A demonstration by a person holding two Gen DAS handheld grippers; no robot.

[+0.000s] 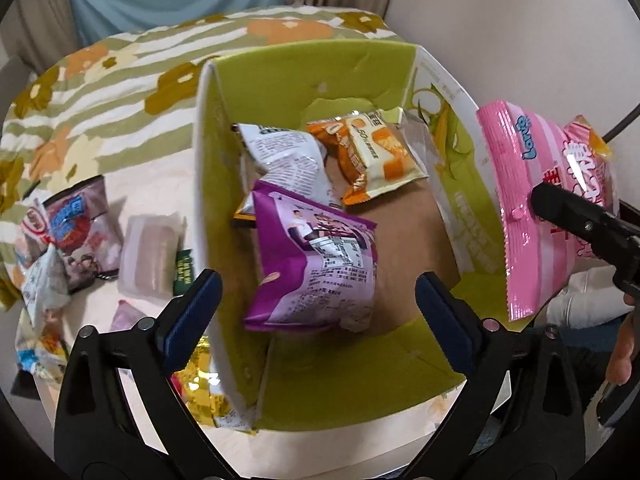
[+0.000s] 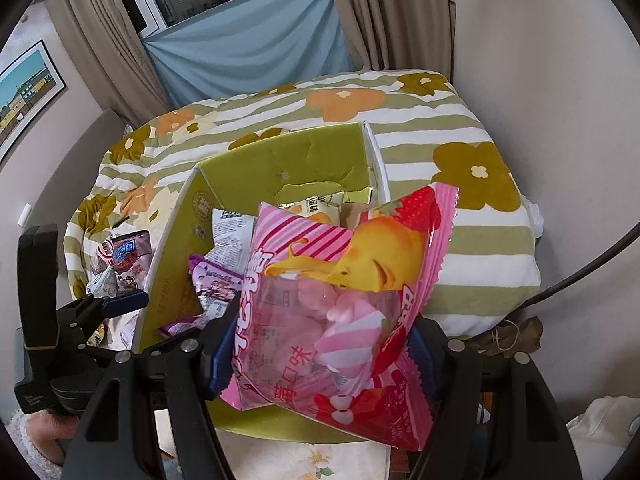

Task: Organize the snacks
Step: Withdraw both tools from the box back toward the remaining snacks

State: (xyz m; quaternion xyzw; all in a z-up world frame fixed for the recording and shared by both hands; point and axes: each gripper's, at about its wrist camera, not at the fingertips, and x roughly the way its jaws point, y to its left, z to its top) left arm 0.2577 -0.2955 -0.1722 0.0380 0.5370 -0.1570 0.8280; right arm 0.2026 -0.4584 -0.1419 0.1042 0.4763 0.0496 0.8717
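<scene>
My right gripper (image 2: 320,344) clamps the pink marshmallow bag (image 2: 340,312), holding it just above the near right rim of the green cardboard box (image 1: 304,76). Inside the box, the purple packet (image 1: 316,268) sits toward the near side, with a white packet (image 1: 280,152) and an orange packet (image 1: 376,156) beyond it. My left gripper (image 1: 318,304) hangs over the box, fingers spread wide, touching nothing. Left of the box, loose snacks (image 1: 80,232) lie on the table beside the flowered quilt (image 1: 120,64).
</scene>
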